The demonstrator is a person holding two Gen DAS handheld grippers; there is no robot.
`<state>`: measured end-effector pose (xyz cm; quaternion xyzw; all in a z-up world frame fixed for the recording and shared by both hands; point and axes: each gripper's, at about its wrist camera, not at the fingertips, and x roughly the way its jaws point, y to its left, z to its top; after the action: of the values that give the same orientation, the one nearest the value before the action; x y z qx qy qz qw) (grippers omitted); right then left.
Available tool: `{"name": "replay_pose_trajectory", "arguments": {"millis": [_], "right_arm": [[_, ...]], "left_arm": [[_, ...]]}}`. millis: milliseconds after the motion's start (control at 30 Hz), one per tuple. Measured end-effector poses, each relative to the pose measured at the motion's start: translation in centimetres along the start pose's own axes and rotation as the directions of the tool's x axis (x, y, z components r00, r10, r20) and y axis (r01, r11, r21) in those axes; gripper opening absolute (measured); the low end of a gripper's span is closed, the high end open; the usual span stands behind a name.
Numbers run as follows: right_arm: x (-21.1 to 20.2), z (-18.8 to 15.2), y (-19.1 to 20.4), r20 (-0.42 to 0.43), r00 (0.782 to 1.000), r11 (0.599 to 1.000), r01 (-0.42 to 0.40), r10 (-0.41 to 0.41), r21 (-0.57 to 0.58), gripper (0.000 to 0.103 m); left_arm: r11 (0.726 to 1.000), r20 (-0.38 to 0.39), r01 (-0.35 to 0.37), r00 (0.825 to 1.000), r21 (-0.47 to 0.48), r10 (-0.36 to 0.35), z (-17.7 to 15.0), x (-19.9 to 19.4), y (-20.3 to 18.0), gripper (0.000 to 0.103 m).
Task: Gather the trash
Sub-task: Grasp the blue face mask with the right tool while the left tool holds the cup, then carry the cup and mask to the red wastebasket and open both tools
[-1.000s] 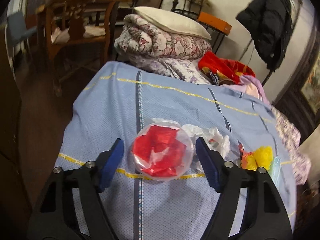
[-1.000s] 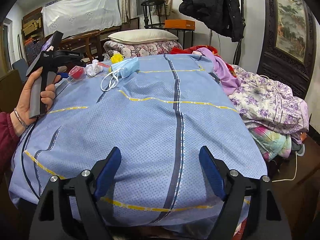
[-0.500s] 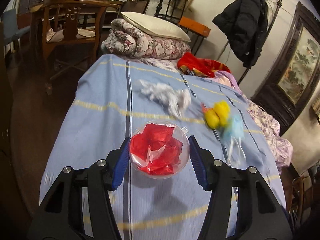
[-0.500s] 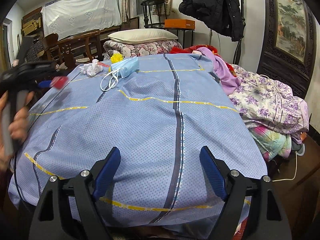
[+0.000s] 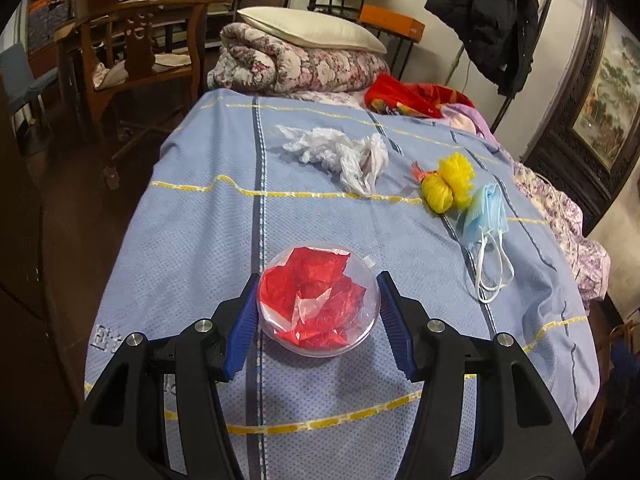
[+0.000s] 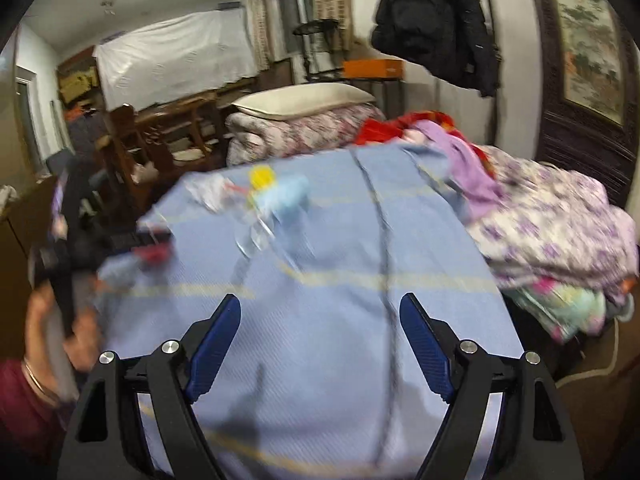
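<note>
Bed with blue checked cover fills bedroom foreground. Nearest: left gripper, half closed, both blue pads pressing sides of clear plastic ball stuffed with red wrapper, ball above cover. Right gripper wide apart, nothing between fingers, over bare cover. Farther on cover: blue face mask, yellow mesh puff, crumpled white plastic bag. Behind: folded floral quilt with pillow on top.

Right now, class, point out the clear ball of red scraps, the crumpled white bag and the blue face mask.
clear ball (image 5: 318, 300), left wrist view, its red filling.
white bag (image 5: 340, 152), left wrist view, crumpled middle.
face mask (image 5: 486, 212), left wrist view, pleated blue body.
</note>
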<state>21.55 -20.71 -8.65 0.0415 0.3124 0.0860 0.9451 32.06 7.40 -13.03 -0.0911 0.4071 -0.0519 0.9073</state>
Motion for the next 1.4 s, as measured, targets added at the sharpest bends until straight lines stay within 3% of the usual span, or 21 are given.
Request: {"name": "replay_pose_trajectory", "arguments": {"millis": [167, 433, 533, 633, 667, 700, 933, 1400], "right_arm": [[5.0, 5.1, 2.1, -0.067, 0.994, 0.996, -0.083, 0.084, 0.022, 0.08], [13.7, 8.6, 4.0, -0.211, 0.976, 0.996, -0.043, 0.06, 0.083, 0.075], [16.7, 8.6, 3.8, -0.273, 0.961, 0.994, -0.008, 0.039, 0.112, 0.064], [18.5, 8.2, 3.5, -0.32, 0.947, 0.993, 0.022, 0.017, 0.119, 0.03], [18.2, 8.2, 3.4, -0.3, 0.954, 0.992, 0.025, 0.014, 0.126, 0.012], [17.4, 8.3, 3.3, -0.277, 0.96, 0.99, 0.008, 0.031, 0.138, 0.005], [7.8, 6.1, 2.1, -0.114, 0.99, 0.984, -0.068, 0.087, 0.163, 0.005], [-3.1, 0.9, -1.9, -0.059, 0.996, 0.983, -0.059, 0.07, 0.172, 0.006]], "left_arm": [[1.0, -0.013, 0.003, 1.0, -0.007, -0.003, 0.0, 0.2, 0.3, 0.057], [0.999, -0.019, 0.02, 1.0, -0.025, -0.02, 0.2, 0.3, 0.7, 0.057], [0.999, -0.019, 0.027, 0.999, -0.035, -0.028, 0.3, 0.4, 0.8, 0.056], [0.999, -0.02, 0.032, 0.999, -0.044, -0.033, 0.4, 0.5, 0.9, 0.056], [0.998, -0.02, 0.034, 0.999, -0.047, -0.035, 0.3, 0.5, 0.9, 0.056], [0.998, -0.02, 0.035, 0.999, -0.05, -0.036, 0.3, 0.5, 1.0, 0.056], [0.998, -0.02, 0.032, 0.999, -0.048, -0.033, 0.3, 0.5, 1.0, 0.056], [0.992, 0.014, 0.062, 0.998, -0.106, -0.061, -2.3, -2.5, 1.9, 0.056]]}}
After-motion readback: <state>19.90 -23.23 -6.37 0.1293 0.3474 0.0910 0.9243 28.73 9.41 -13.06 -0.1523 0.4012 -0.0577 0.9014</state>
